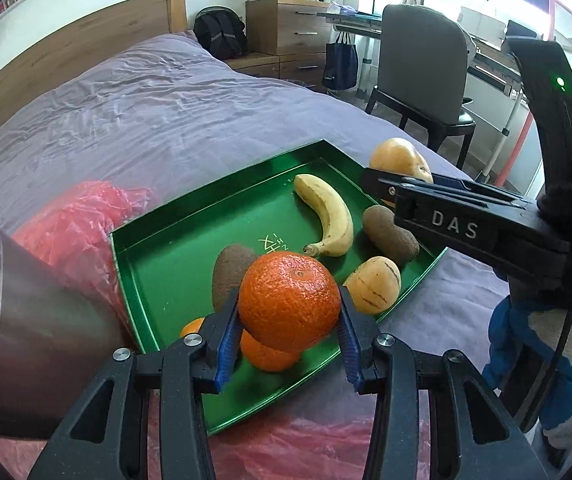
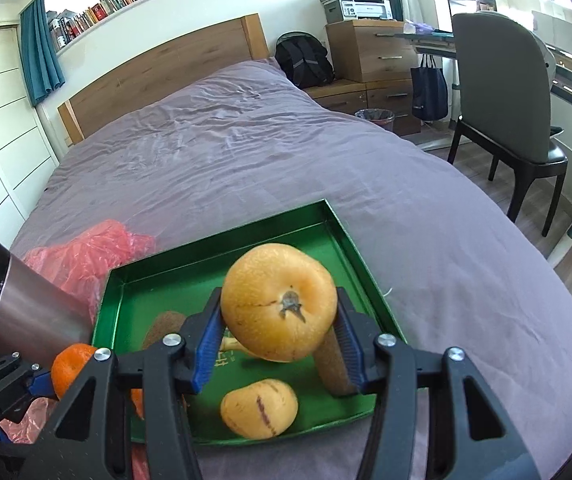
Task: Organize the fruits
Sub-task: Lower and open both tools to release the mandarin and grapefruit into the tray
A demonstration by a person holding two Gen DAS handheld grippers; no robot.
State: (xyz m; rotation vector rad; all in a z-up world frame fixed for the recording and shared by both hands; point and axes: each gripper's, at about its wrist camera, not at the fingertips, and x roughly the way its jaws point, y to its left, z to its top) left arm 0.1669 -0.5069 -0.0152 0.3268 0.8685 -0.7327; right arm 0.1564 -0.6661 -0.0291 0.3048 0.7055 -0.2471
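Observation:
A green tray (image 1: 174,264) lies on the bed and also shows in the right wrist view (image 2: 158,280). My left gripper (image 1: 289,320) is shut on an orange (image 1: 290,300), held above the tray's near edge. My right gripper (image 2: 280,336) is shut on a yellow pepino melon (image 2: 278,300), above the tray's right side; it shows from the left wrist view (image 1: 398,188). In the tray lie a banana (image 1: 330,212), two kiwis (image 1: 390,234) (image 1: 228,268), a striped pepino melon (image 1: 374,284) and more oranges (image 1: 270,354).
A crumpled red plastic bag (image 1: 78,232) lies left of the tray and under its near edge. The purple bedspread (image 1: 146,112) stretches beyond. A chair (image 1: 422,72), a desk and drawers stand to the right of the bed.

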